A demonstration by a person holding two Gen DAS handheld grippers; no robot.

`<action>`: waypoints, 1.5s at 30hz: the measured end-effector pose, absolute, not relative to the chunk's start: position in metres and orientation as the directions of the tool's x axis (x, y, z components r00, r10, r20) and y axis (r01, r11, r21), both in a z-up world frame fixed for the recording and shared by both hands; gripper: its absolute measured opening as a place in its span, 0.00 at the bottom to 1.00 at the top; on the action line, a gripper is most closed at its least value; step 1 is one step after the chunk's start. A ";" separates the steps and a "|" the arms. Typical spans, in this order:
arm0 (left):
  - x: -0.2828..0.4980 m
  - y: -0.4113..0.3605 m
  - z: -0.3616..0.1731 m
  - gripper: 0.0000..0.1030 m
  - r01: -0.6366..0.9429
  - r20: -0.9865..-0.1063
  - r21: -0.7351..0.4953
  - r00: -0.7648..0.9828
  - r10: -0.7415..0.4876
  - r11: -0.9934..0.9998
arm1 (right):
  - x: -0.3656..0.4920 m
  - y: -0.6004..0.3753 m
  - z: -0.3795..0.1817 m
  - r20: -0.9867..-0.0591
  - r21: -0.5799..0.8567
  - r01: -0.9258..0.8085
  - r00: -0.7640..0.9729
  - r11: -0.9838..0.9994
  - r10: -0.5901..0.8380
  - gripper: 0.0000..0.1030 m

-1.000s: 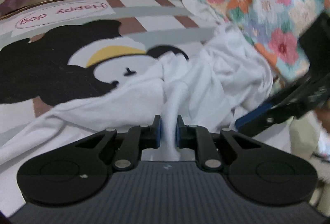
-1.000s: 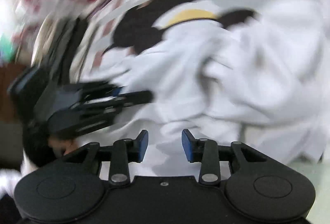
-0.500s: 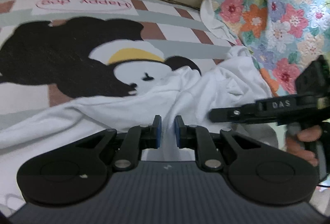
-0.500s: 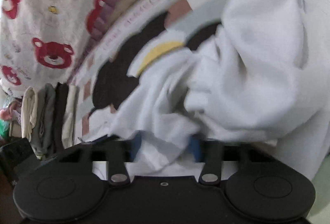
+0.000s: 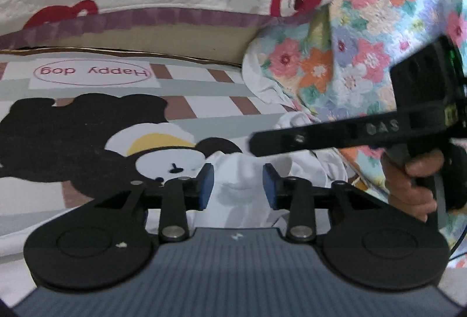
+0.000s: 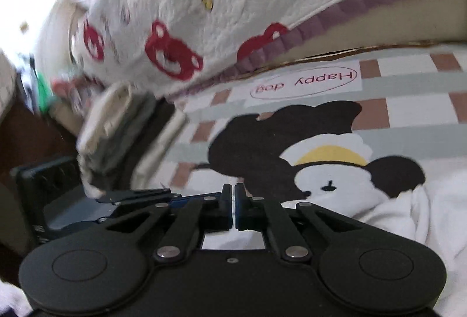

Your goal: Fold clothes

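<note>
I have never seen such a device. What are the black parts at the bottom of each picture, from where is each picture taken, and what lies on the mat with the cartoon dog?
There is no robot here. A person holds a two-finger gripper in each hand, and a camera on each one looks along its fingers. One picture is from the left gripper. Its jaws are opening, with the white garment between them but not pressed. The right hand shows there too. The other picture is from the right gripper, which is shut; whether it pinches cloth I cannot tell. The garment lies crumpled on the mat, beside a floral quilt.
</note>
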State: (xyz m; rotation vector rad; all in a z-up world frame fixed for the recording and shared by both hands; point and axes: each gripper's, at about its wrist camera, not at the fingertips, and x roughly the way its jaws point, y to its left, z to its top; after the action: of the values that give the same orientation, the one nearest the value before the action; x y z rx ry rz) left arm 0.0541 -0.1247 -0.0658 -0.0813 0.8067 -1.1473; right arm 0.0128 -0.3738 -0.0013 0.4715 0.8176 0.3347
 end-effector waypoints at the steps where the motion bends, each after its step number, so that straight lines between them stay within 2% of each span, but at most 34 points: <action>1: 0.052 -0.129 -0.071 0.42 0.786 -0.534 -0.445 0.152 -0.832 0.429 | 0.016 -0.372 -0.002 -0.632 0.505 -0.104 0.632 0.857 0.449 0.03; 4: 0.042 -0.141 -0.084 0.44 0.814 -0.562 -0.442 0.078 -0.824 0.378 | 0.015 -0.377 -0.010 -0.654 0.480 -0.078 0.632 0.874 0.415 0.03; 6: 0.034 -0.148 -0.087 0.54 0.827 -0.570 -0.447 0.032 -0.821 0.342 | 0.012 -0.383 -0.014 -0.651 0.483 -0.066 0.640 0.873 0.408 0.03; 9: 0.023 -0.157 -0.089 0.64 0.835 -0.565 -0.439 0.032 -0.824 0.333 | 0.008 -0.393 -0.019 -0.643 0.509 -0.037 0.648 0.860 0.408 0.03; 11: 0.017 -0.164 -0.094 0.69 0.840 -0.586 -0.418 0.041 -0.809 0.345 | 0.005 -0.402 -0.017 -0.622 0.536 -0.021 0.666 0.844 0.411 0.03; 13: 0.011 -0.171 -0.098 0.70 0.850 -0.612 -0.401 0.028 -0.790 0.341 | 0.002 -0.411 -0.014 -0.611 0.546 0.000 0.684 0.838 0.398 0.05; 15: 0.003 -0.179 -0.102 0.70 0.871 -0.658 -0.336 0.054 -0.751 0.357 | 0.000 -0.422 -0.008 -0.617 0.529 0.031 0.699 0.848 0.360 0.09; 17: -0.005 -0.186 -0.108 0.70 0.898 -0.705 -0.222 0.120 -0.698 0.379 | -0.004 -0.434 -0.003 -0.640 0.473 0.055 0.707 0.879 0.300 0.09; 19: -0.010 -0.191 -0.116 0.66 0.908 -0.745 -0.131 0.174 -0.644 0.397 | -0.007 -0.443 0.001 -0.683 0.372 0.065 0.695 0.926 0.226 0.11; 20: -0.010 -0.192 -0.120 0.48 0.905 -0.762 -0.096 0.200 -0.615 0.414 | -0.008 -0.445 0.001 -0.708 0.313 0.066 0.681 0.947 0.186 0.14; 21: -0.007 -0.194 -0.125 0.23 0.893 -0.775 -0.073 0.230 -0.589 0.445 | -0.009 -0.448 0.000 -0.730 0.253 0.066 0.668 0.965 0.145 0.17; 23: -0.001 -0.192 -0.128 0.02 0.872 -0.782 -0.046 0.272 -0.560 0.488 | -0.011 -0.454 -0.002 -0.759 0.161 0.066 0.646 0.985 0.081 0.33; 25: 0.006 -0.185 -0.123 0.00 0.858 -0.755 -0.053 0.301 -0.582 0.512 | -0.013 -0.461 -0.009 -0.775 0.122 0.068 0.629 0.990 0.052 0.39; 28: 0.037 -0.157 -0.106 0.00 0.777 -0.651 -0.260 0.297 -0.698 0.573 | -0.013 -0.476 -0.023 -0.799 0.159 0.095 0.597 0.983 0.071 0.46; 31: 0.068 -0.127 -0.099 0.00 0.686 -0.570 -0.420 0.310 -0.761 0.594 | -0.015 -0.492 -0.044 -0.805 0.291 0.122 0.567 0.949 0.174 0.49; 33: 0.074 -0.122 -0.100 0.00 0.698 -0.576 -0.417 0.291 -0.764 0.581 | -0.019 -0.492 -0.048 -0.807 0.313 0.138 0.560 0.940 0.187 0.49; 38: 0.066 -0.136 -0.109 0.03 0.732 -0.619 -0.386 0.245 -0.746 0.561 | -0.031 -0.464 -0.031 -0.742 0.455 -0.038 0.536 0.890 0.402 0.49; 41: 0.058 -0.142 -0.113 0.03 0.752 -0.632 -0.377 0.218 -0.743 0.541 | -0.028 -0.443 -0.041 -0.705 0.563 -0.068 0.481 0.824 0.521 0.50; 43: 0.052 -0.143 -0.113 0.03 0.795 -0.617 -0.376 0.168 -0.769 0.476 | -0.023 -0.425 -0.057 -0.757 0.509 -0.046 0.451 0.859 0.473 0.53; 45: 0.046 -0.142 -0.110 0.09 0.832 -0.590 -0.385 0.111 -0.800 0.399 | -0.015 -0.418 -0.075 -0.807 0.456 0.011 0.426 0.890 0.408 0.53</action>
State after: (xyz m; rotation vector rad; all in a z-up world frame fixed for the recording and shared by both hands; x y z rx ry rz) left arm 0.0461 -0.1421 -0.1103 0.0462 0.8327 -1.1995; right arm -0.0151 -0.4183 -0.0755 0.4281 1.1113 0.2576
